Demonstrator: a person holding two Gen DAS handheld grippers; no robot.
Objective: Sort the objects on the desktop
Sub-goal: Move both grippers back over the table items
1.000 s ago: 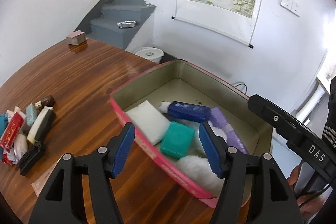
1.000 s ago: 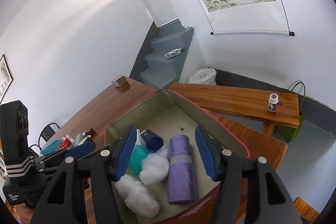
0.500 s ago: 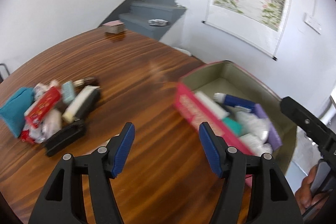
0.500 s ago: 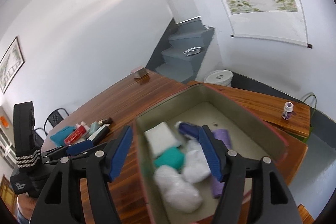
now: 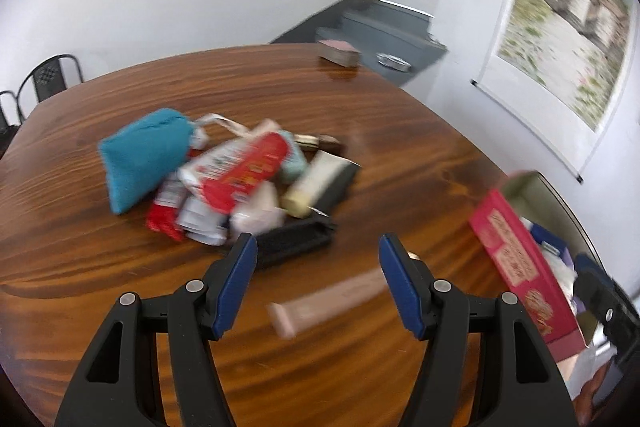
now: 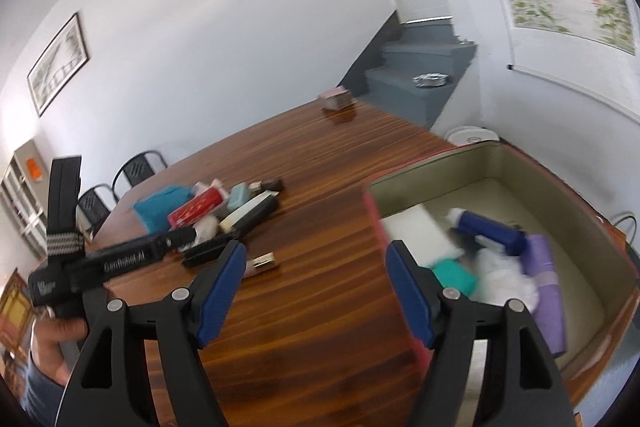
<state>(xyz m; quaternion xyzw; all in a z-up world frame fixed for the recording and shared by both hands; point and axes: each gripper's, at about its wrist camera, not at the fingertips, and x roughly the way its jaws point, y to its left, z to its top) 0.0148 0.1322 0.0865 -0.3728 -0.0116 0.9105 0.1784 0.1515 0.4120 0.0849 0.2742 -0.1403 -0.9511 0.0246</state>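
Pile of unsorted bits (image 5: 240, 183) sits mid-table, well in from every edge: teal pouch (image 5: 146, 157) on its far-left side, red-and-white packet (image 5: 240, 171) on top, cream tube (image 5: 316, 183) to the right, black case (image 5: 294, 241) on the near side. One pink tube (image 5: 332, 301) lies apart, nearer me, on bare wood. Pink box (image 6: 500, 239) hangs at the table's right edge w/ white pad, teal block, blue bottle and purple roll already inside.

Left gripper (image 5: 314, 281): jaws released, wide apart, nothing btwn them, aimed over the pink tube twd the pile. Right gripper (image 6: 316, 291): jaws have just been opening, nothing btwn them, pointing across bare wood at the box's near corner.

My read: I'm btwn drops, heading for the next pick. Risks: both views are smeared, so I'm moving fast. If I dive in like this I could clip the black case and shove the whole heap. Packet sits atop the others, so a sloppy pinch may drag its neighbours along. Pink tube is flat and thin; pads may skid off. Box is close to the edge, so a bump from the right gripper could push it over.

Room: lots of bare wood btwn pile and box, plus the far half of the table (image 5: 400, 163), only a small pink-topped box (image 5: 339, 51) at the far edge. Grippers apart, no crowding.
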